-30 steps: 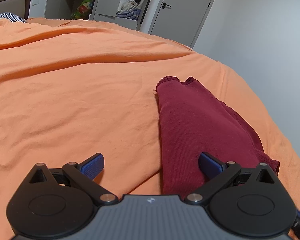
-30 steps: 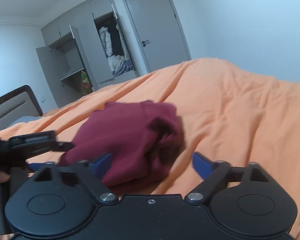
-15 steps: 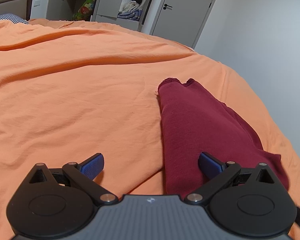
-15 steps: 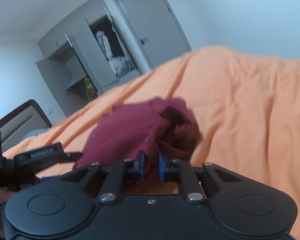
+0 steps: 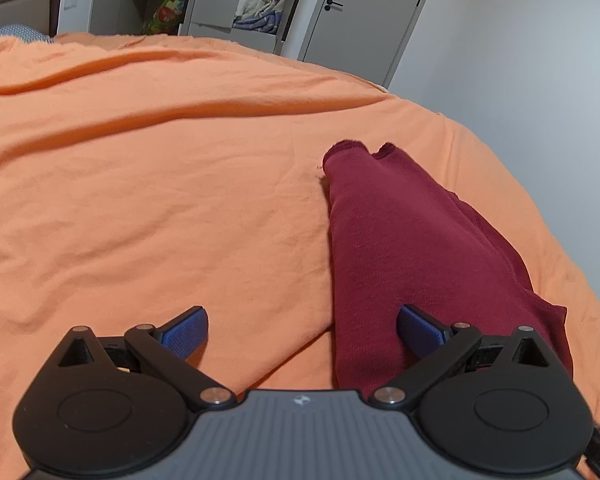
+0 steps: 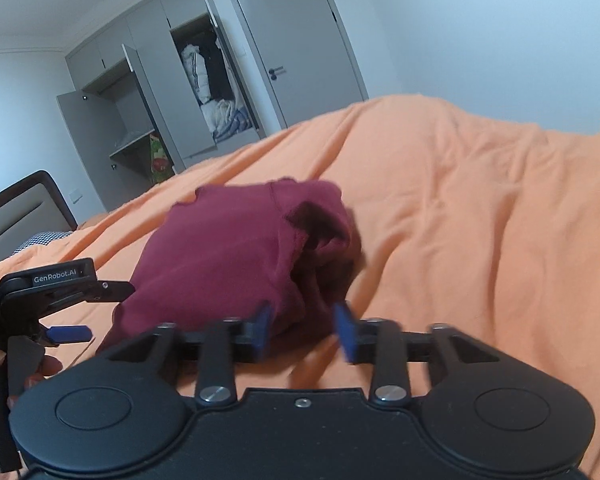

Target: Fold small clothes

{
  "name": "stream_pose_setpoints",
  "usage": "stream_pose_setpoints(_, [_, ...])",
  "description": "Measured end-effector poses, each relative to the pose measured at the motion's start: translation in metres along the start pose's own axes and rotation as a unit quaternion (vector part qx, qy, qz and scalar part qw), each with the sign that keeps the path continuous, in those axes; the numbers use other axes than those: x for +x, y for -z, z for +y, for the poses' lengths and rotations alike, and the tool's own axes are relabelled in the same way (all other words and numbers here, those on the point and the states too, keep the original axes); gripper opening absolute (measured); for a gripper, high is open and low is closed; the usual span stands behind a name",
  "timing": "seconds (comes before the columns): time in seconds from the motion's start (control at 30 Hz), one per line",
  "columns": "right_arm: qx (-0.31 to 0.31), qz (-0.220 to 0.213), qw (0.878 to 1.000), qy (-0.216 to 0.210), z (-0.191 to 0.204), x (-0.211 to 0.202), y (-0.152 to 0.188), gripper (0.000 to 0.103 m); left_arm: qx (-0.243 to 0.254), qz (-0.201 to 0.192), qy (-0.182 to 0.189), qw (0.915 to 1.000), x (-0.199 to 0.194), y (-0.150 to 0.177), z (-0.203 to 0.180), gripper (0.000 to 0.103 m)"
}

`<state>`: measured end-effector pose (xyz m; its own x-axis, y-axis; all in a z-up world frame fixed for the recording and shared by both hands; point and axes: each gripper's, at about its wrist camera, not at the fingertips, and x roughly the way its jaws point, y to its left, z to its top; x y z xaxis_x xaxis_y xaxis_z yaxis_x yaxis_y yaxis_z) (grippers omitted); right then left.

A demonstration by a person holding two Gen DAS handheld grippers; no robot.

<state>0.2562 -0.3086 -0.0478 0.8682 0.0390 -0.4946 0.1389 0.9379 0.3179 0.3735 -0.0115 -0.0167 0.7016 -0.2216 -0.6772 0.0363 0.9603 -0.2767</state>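
Item: maroon garment (image 5: 412, 248), partly folded on the orange bedspread (image 5: 140, 200) — right gripper (image 6: 302, 330), clamped on its near edge half a second ago, now part-open beside it, releasing; left gripper (image 5: 302, 330) wide apart straddling the garment's near-left edge — fold likely set.

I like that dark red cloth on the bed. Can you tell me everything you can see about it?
The dark red garment looks like a soft ribbed knit, folded into a long narrow strip with a notched far end. It lies flat on the orange bedsheet. In the right wrist view its near end is bunched with a dark opening. The right tool is partly open around that end; the left tool is open over its near edge.
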Motion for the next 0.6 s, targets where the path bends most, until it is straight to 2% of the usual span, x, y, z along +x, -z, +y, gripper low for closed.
stream_pose_setpoints(0.07, [-0.008, -0.014, 1.0, 0.003, 0.0, -0.002, -0.004, 0.061, 0.015, -0.011, -0.004, 0.9998, -0.004, -0.002, -0.007, 0.103])
stream_pose_setpoints(0.13, [-0.019, -0.025, 1.0, 0.004, -0.001, 0.003, -0.012, 0.076, 0.032, -0.021, 0.004, 0.9993, -0.006, -0.005, -0.013, 0.103])
stream_pose_setpoints(0.17, [-0.023, -0.033, 0.999, 0.005, -0.001, 0.006, -0.017, 0.08, 0.036, -0.023, 0.009, 0.999, -0.007, -0.007, -0.016, 0.103])
stream_pose_setpoints(0.23, [-0.03, -0.055, 0.998, 0.008, -0.003, 0.015, -0.029, 0.098, 0.04, -0.028, 0.017, 0.9987, -0.005, -0.013, -0.022, 0.103])
stream_pose_setpoints(0.37, [-0.031, -0.065, 0.997, 0.015, -0.01, 0.052, -0.053, 0.101, 0.04, -0.026, 0.008, 0.9988, 0.009, -0.022, -0.029, 0.103])
stream_pose_setpoints(0.47, [-0.032, -0.037, 0.999, 0.013, -0.015, 0.084, -0.062, 0.1, 0.037, -0.003, -0.004, 0.9993, 0.022, -0.021, -0.026, 0.103])
stream_pose_setpoints(0.6, [-0.044, 0.001, 0.999, 0.026, -0.021, 0.114, -0.057, 0.1, 0.0, 0.009, 0.014, 0.9999, 0.03, -0.015, -0.011, 0.103])
